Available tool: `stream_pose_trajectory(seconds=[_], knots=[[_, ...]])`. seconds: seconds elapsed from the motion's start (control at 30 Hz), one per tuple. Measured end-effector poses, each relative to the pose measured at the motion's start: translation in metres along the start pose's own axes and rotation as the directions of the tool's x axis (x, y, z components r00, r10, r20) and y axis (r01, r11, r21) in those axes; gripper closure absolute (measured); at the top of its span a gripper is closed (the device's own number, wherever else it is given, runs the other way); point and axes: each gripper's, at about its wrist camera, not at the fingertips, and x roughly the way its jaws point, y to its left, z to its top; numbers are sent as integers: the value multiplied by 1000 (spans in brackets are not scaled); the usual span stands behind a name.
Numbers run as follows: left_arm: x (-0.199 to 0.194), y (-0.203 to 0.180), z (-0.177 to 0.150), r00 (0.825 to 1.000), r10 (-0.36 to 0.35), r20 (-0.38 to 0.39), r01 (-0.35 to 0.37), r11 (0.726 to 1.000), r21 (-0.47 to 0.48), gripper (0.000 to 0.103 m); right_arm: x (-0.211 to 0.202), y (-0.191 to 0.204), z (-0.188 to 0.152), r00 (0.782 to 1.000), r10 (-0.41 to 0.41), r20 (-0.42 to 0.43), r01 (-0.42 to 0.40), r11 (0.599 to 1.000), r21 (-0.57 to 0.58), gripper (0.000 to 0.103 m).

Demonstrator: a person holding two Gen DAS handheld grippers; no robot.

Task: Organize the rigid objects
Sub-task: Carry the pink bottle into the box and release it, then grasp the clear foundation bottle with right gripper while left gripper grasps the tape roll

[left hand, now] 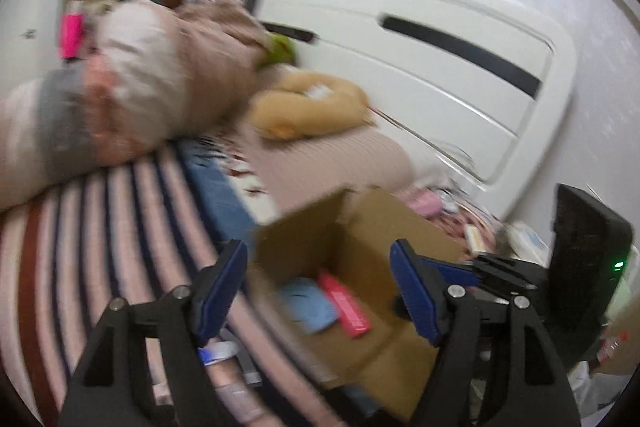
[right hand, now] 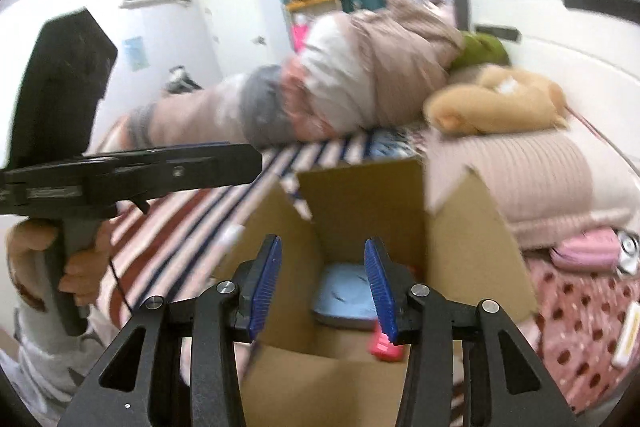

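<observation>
Two items lie on the floor of the open cardboard box: a pink flat bar-shaped object and a light blue flat case. Both look light and stiff, and probably smooth, so I judge that a grip across the narrow sides is the safest. The box stands on the striped bedcover. The right gripper points down into the box, its jaws apart and empty. The left gripper, beside it, has wide jaws with nothing between them.
</observation>
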Motion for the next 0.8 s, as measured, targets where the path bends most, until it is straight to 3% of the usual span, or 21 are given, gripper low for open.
stream_pose_trajectory(seconds=[0.07, 0.2, 0.33, 0.47, 0.53, 0.63, 0.73, 0.8], knots=[[-24, 23, -9, 997, 65, 39, -64, 998, -25, 23, 0, 24, 6, 999, 39, 17, -38, 999, -38, 64], [-61, 72, -35, 980, 185, 79, -179, 981, -74, 22, 16, 71, 13, 993, 120, -11, -121, 986, -111, 64], [-78, 123, -70, 965, 253, 63, -243, 961, -134, 22, 55, 117, 7, 975, 186, -122, -204, 967, -152, 64], [-75, 158, -102, 961, 277, 15, -270, 944, -189, 22, 96, 144, -16, 957, 168, -237, -206, 967, -147, 64], [-68, 171, -117, 964, 267, -13, -263, 940, -218, 22, 115, 150, -32, 948, 129, -291, -177, 973, -145, 64], [-57, 180, -133, 968, 249, -40, -251, 937, -244, 22, 141, 151, -58, 940, -29, -340, -29, 986, -166, 64], [-50, 184, -142, 969, 240, -58, -247, 936, -251, 22, 163, 140, -77, 911, -181, -370, 125, 977, -171, 64], [-45, 184, -144, 969, 238, -68, -248, 938, -243, 22, 175, 134, -88, 889, -243, -388, 182, 965, -187, 64]])
